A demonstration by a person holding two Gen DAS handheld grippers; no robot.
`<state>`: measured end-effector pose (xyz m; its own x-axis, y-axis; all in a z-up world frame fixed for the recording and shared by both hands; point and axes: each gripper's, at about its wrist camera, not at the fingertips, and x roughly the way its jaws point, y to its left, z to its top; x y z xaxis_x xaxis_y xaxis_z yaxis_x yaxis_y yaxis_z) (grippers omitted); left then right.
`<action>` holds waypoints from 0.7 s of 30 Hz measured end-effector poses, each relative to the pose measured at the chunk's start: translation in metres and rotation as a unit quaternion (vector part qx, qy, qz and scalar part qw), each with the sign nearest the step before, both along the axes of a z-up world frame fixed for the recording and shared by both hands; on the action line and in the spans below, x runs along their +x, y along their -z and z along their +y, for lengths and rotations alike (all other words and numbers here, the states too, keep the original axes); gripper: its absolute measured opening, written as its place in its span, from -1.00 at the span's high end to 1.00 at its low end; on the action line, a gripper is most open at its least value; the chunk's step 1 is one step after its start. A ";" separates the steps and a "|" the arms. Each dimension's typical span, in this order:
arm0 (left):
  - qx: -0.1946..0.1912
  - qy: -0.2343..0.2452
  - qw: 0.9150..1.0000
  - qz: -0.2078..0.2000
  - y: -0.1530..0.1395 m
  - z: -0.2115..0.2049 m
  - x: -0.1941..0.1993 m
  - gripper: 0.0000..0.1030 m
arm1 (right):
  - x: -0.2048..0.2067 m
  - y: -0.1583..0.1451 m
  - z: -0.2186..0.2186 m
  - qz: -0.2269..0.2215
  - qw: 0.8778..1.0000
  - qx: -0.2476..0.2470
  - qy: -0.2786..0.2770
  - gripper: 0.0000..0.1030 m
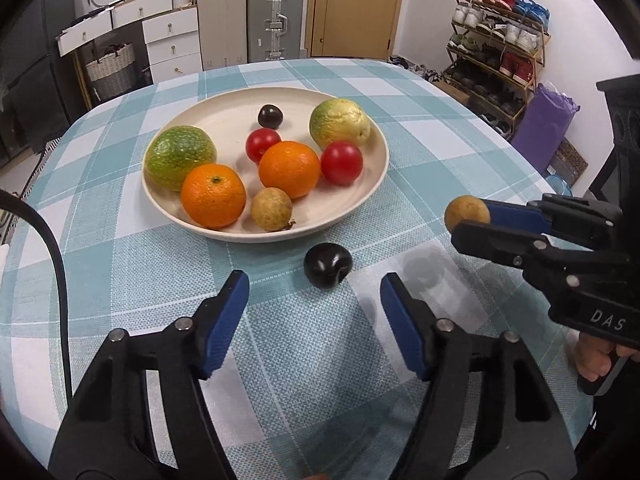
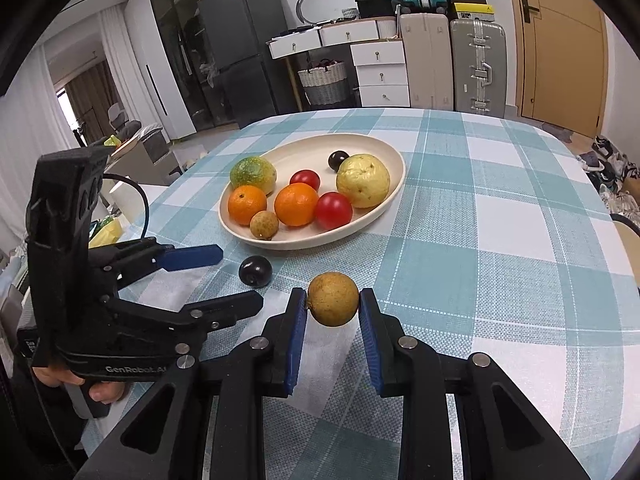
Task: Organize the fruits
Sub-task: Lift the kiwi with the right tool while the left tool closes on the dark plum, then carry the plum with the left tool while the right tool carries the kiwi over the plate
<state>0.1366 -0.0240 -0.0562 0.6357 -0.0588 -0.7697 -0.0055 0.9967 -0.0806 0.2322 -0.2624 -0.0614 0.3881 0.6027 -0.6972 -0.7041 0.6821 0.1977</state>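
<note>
A cream plate (image 1: 372, 172) (image 2: 392, 196) on the checked tablecloth holds several fruits: two oranges (image 1: 213, 195), two red tomatoes (image 1: 341, 162), two green-yellow guavas (image 1: 180, 157), a brown longan (image 1: 272, 208) and a dark plum (image 1: 270, 116). Another dark plum (image 1: 327, 265) (image 2: 255, 271) lies on the cloth just in front of the plate. My left gripper (image 1: 314, 308) (image 2: 230, 280) is open, with the plum just beyond its tips. My right gripper (image 2: 333, 304) (image 1: 468, 222) is shut on a second brown longan (image 2: 333, 299) (image 1: 467, 213), held above the cloth right of the plate.
The round table's edge (image 1: 520, 152) curves close behind and right of the plate. Beyond it stand a shoe rack (image 1: 496, 40), suitcases (image 1: 274, 20), white drawers (image 1: 172, 44) and a door (image 2: 560, 40). A black cable (image 1: 52, 248) runs along the left.
</note>
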 end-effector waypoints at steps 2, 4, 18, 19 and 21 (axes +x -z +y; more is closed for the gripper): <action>0.001 0.002 1.000 0.004 0.002 -0.001 0.003 -0.19 | 0.001 -0.001 -0.002 0.000 1.000 0.001 0.004 0.47; 0.000 0.002 1.000 0.009 0.004 -0.002 0.006 -0.09 | 0.001 -0.002 -0.004 0.000 1.000 0.004 0.005 0.47; -0.009 0.021 1.000 -0.001 0.001 -0.003 0.010 0.46 | 0.002 -0.007 -0.009 -0.003 1.000 0.008 0.010 0.47; -0.009 0.021 1.000 -0.003 0.001 -0.003 0.010 0.47 | 0.002 -0.007 -0.009 -0.004 1.000 0.007 0.009 0.47; -0.008 0.022 1.000 -0.003 0.000 -0.003 0.011 0.51 | 0.002 -0.007 -0.008 -0.004 1.000 0.007 0.010 0.47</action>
